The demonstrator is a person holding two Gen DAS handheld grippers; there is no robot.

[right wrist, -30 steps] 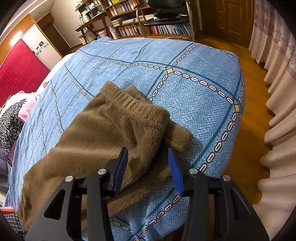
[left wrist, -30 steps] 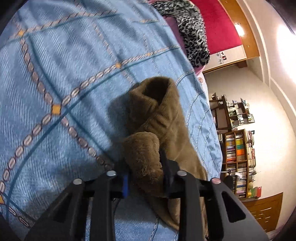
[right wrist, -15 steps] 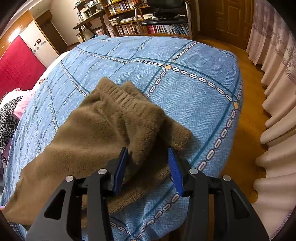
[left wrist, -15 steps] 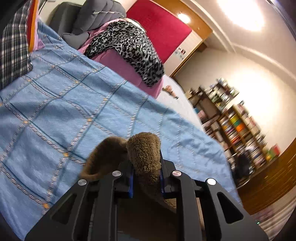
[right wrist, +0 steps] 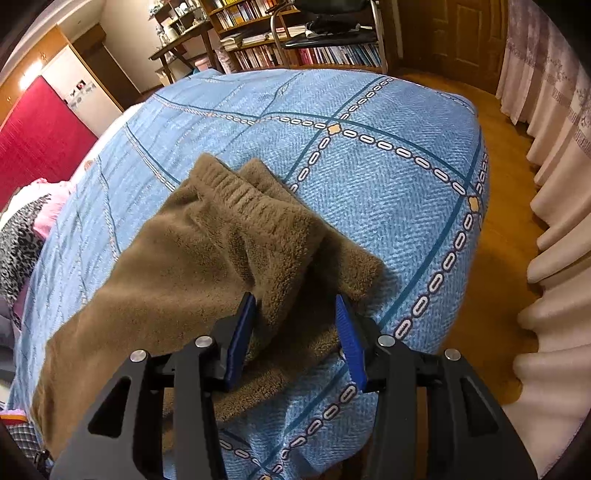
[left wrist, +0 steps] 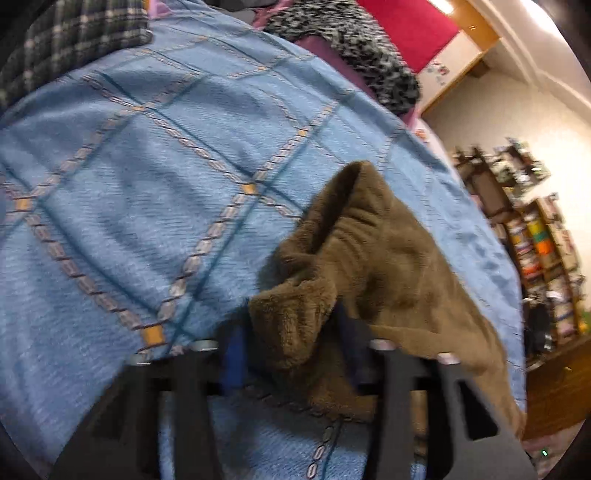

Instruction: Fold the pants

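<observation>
Brown fleece pants [right wrist: 192,266] lie on the blue patterned bedspread [right wrist: 388,192], with the ribbed waistband [right wrist: 236,192] toward the far side. My right gripper [right wrist: 294,301] stands open low over the folded waist end; fabric lies between its blue pads without being pinched. In the left wrist view the other end of the pants [left wrist: 388,251] is bunched up on the bedspread [left wrist: 147,184]. The jaws of my left gripper [left wrist: 291,328] are opening, and a fuzzy cuff [left wrist: 295,325] sits loose between them. This view is blurred.
A plaid cloth [left wrist: 74,48] and a leopard-print cloth [left wrist: 354,48] lie at the bed's head end. Bookshelves [right wrist: 295,55] and a chair [right wrist: 325,26] stand beyond the bed. The bed edge drops to a wood floor [right wrist: 498,258] beside pale curtains [right wrist: 554,221].
My left gripper lifted the cuff, swung and came back down to the bed, and its jaws spread from a tight pinch. The right gripper has not moved.
</observation>
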